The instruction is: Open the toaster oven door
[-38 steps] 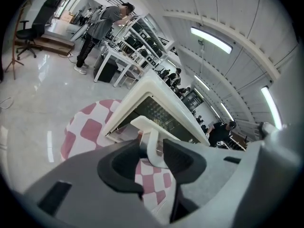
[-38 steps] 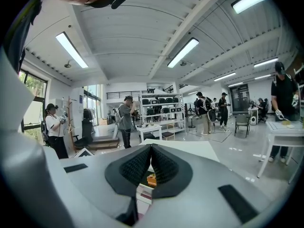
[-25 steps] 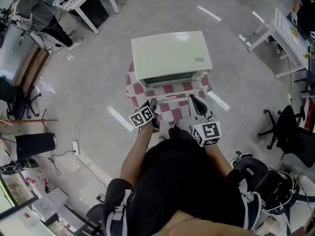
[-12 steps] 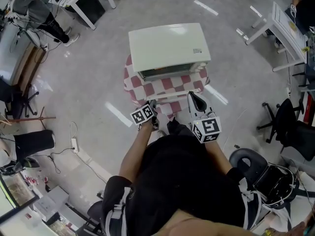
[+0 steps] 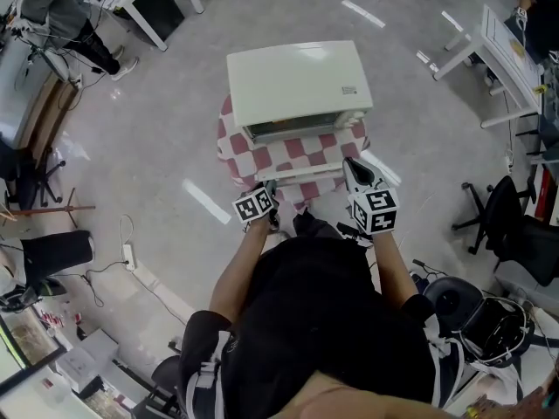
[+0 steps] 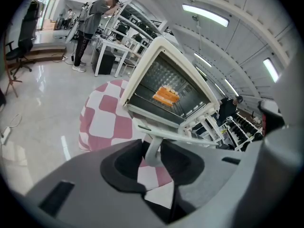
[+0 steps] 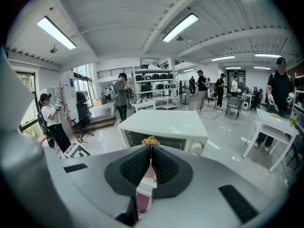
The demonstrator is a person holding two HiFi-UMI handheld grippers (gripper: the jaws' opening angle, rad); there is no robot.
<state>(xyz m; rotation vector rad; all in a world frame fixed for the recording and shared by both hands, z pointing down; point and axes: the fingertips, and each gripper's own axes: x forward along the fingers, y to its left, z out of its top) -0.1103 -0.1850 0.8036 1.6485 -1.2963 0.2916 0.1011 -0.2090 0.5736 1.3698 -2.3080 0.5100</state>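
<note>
Left gripper point(image 6: 153, 150), jaws just closing, pinches the handle point(image 6: 190, 137); toaster oven door point(image 5: 301, 173) seems down, so release next. Right gripper point(image 7: 151, 156) is pressed together.

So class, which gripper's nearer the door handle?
Left: the left gripper has just been closing its jaws around the handle; the right gripper, shut, is beside its right end.

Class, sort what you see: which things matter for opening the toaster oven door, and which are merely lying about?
For the job: toaster oven, its door handle.
Lying about: checkered tablecloth, orange food inside, office chair, white desk.
</note>
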